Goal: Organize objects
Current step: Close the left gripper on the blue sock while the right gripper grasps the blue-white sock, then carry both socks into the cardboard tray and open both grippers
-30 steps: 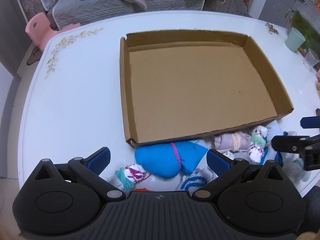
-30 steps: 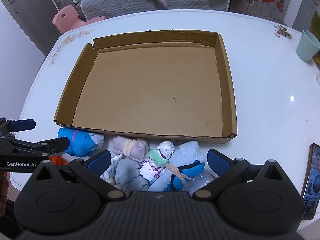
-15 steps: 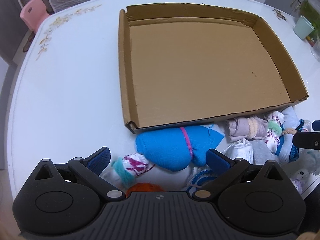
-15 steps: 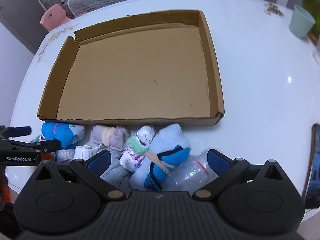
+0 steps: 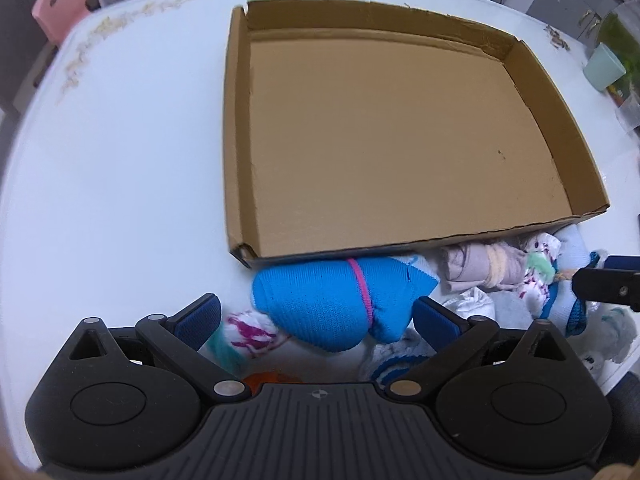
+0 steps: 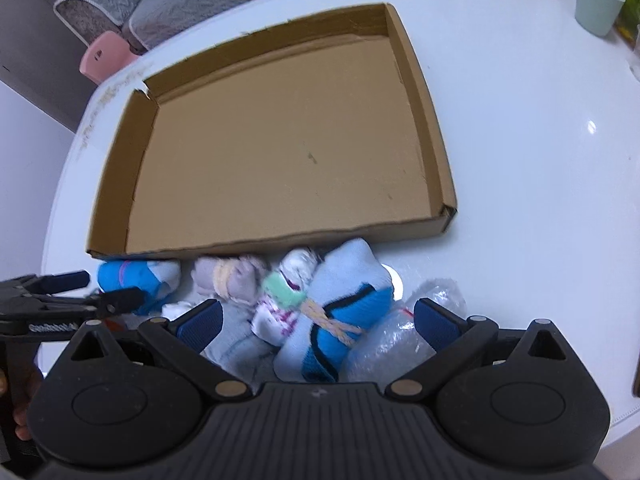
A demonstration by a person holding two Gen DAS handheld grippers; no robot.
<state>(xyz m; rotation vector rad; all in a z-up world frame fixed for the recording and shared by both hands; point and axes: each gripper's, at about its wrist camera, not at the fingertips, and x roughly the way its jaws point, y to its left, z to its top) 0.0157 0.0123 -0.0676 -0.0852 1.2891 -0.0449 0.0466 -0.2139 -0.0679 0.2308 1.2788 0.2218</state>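
Note:
A shallow cardboard tray [image 5: 236,128] [image 6: 432,128] lies bare on the white table. Several rolled sock bundles are heaped along its near edge. My left gripper [image 5: 316,314] is open, its pads on either side of a bright blue roll [image 5: 324,304] with a pink band. A white and magenta roll [image 5: 250,332] lies by its left finger. My right gripper [image 6: 316,316] is open over a pale blue roll [image 6: 340,304] tied with a yellow band, a white roll with a green cuff [image 6: 284,292], and a beige roll [image 6: 228,280]. The left gripper's fingers [image 6: 120,300] show at the left of the right wrist view.
A crumpled clear plastic bag [image 6: 404,320] lies right of the socks. A mint cup [image 6: 598,2] [image 5: 604,68] stands at the far right of the table. A pink chair [image 6: 102,60] and a grey sofa [image 6: 120,4] are beyond the far edge.
Both grippers have dropped lower and closer to the sock heap. The blue roll now sits between the left pads, and the pale blue roll between the right pads. Nothing has been gripped.

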